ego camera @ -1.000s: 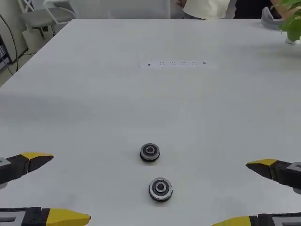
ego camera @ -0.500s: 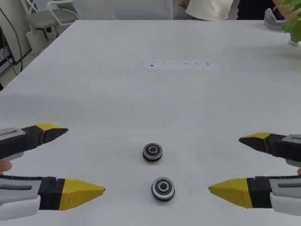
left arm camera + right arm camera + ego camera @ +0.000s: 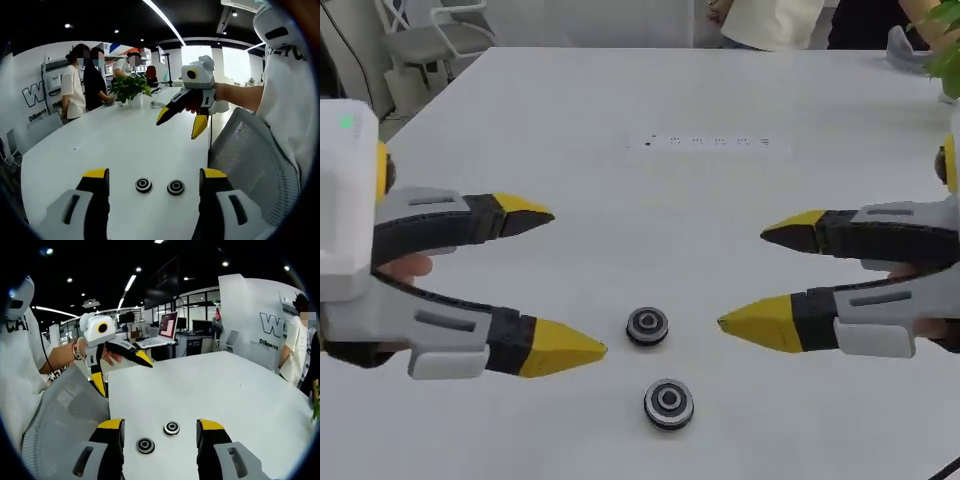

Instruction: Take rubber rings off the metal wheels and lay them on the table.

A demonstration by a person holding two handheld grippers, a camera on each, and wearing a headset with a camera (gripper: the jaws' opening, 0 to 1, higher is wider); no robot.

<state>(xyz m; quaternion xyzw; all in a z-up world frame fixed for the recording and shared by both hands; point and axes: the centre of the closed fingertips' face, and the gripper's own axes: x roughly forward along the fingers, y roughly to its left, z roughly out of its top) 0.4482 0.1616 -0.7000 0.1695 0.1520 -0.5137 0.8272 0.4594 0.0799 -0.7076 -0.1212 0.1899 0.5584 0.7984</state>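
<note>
Two metal wheels lie flat on the white desk [image 3: 520,120], close to the edge nearest the person and about midway along it. The farther wheel [image 3: 647,326] and the nearer wheel [image 3: 669,403] are apart, the nearer one set slightly toward the desk's right edge. Each shows us a dark rubber ring around its outside, a silvery metal face within that, and a small dark hub at the centre. We see both rings seated on their wheels; none lies loose on the desk.

The left gripper [image 3: 578,283] hangs above the desk on the left of the wheels, and the right gripper [image 3: 741,279] on their right. Their yellow-tipped jaws point inward toward one another. On both grippers the jaws stand wide apart and hold nothing, and neither touches a wheel. In each gripper view we find the two wheels framed between that gripper's own jaws, with the other gripper facing it beyond them.

Farther along the desk, near its middle, runs a short strip of small marks [image 3: 705,141]. Green leaves of a plant [image 3: 945,50] show at the far right corner.
</note>
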